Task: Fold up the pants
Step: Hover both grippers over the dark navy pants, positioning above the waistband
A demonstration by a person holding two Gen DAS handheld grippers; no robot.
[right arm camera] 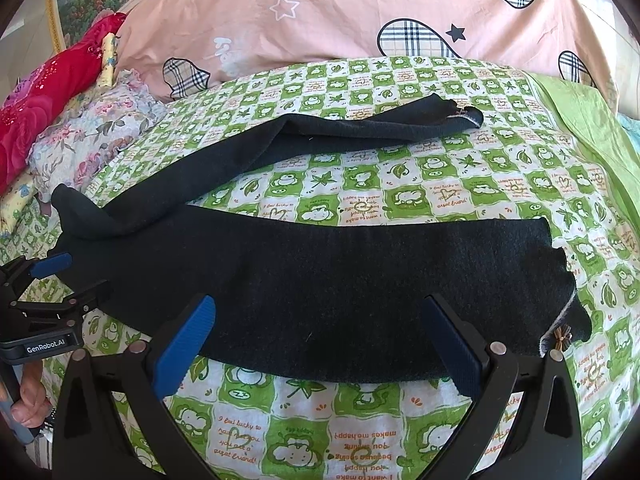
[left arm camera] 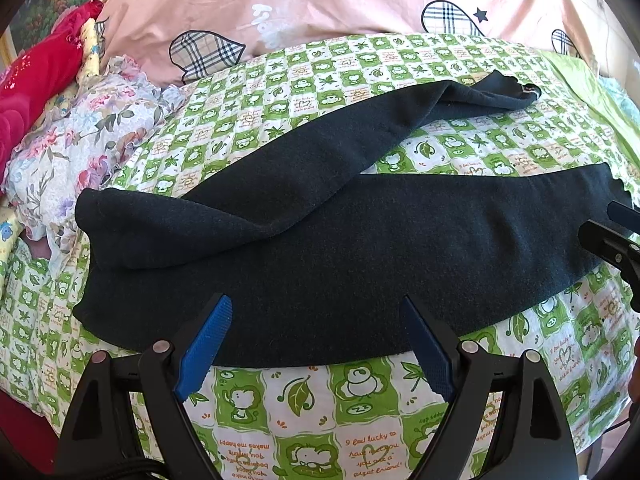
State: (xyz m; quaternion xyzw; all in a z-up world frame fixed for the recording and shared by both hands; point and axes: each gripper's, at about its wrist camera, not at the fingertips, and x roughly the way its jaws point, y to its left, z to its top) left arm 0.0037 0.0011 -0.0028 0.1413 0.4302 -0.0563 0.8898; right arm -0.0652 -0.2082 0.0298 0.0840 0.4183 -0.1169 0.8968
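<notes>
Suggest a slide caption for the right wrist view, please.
Open right claw poised over dark pants spread on a green checked sheet.

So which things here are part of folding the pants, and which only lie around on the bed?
Part of the job:
- black pants, spread out with legs apart
- left claw, open
- right claw, open

Only lying around:
- green patterned sheet
- pink quilt
- floral cloth
- red cloth

"GenRobot.AI" on left tool point(right arm camera: 54, 276); "makes me happy" on bedsheet point(right arm camera: 360, 432).
</notes>
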